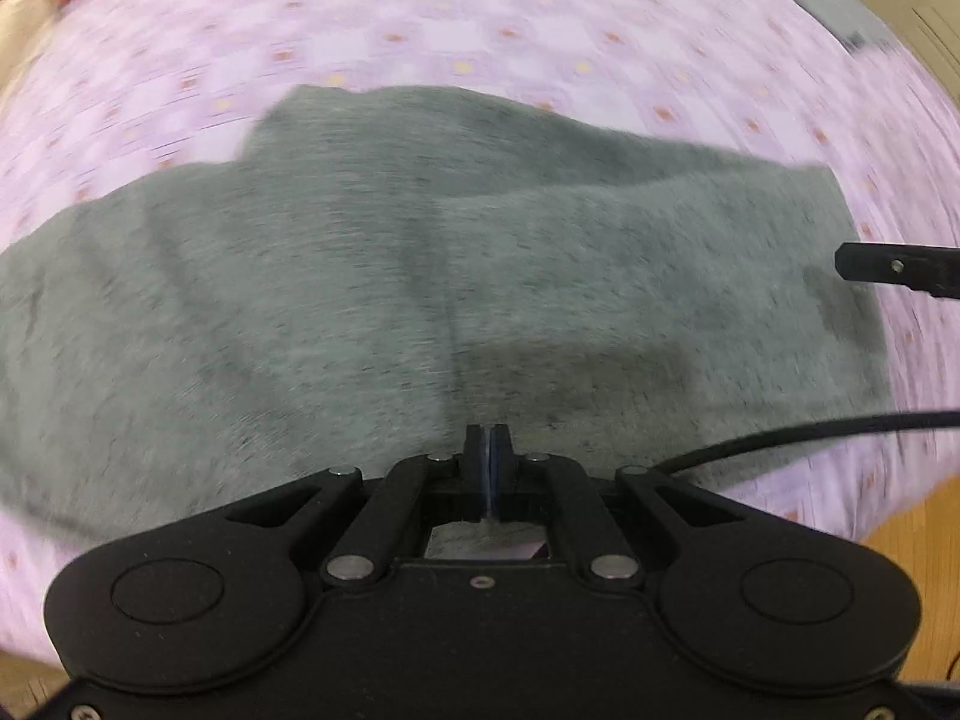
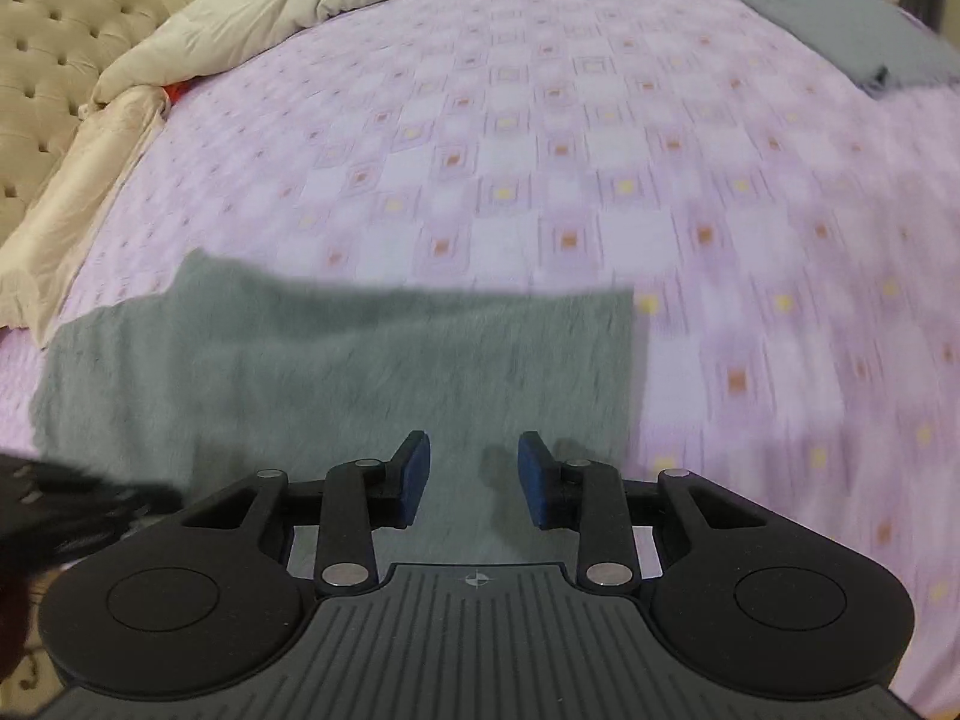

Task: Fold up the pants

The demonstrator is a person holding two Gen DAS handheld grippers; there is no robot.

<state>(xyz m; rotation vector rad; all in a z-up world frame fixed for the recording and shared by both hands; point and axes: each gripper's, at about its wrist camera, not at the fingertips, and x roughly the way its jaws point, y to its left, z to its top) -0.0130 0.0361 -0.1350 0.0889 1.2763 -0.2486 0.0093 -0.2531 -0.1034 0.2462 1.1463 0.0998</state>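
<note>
Tufted headboard [image 2: 42, 54] and cream duvet [image 2: 252, 6] at far left. Grey pants [image 2: 336, 366] lie flat on the lilac checked bedspread [image 2: 600, 138]. Left claw [image 1: 489, 441]: pads together, nothing visibly between them, over the pants' near edge. Right claw [image 2: 474, 471]: pads apart, empty, above the pants' right end. Folded grey cloth [image 2: 840, 24] at far right.

bedroom — lilac bedspread [image 2: 600, 138] | tufted headboard [image 2: 48, 60] | duvet [image 2: 252, 6]
</note>
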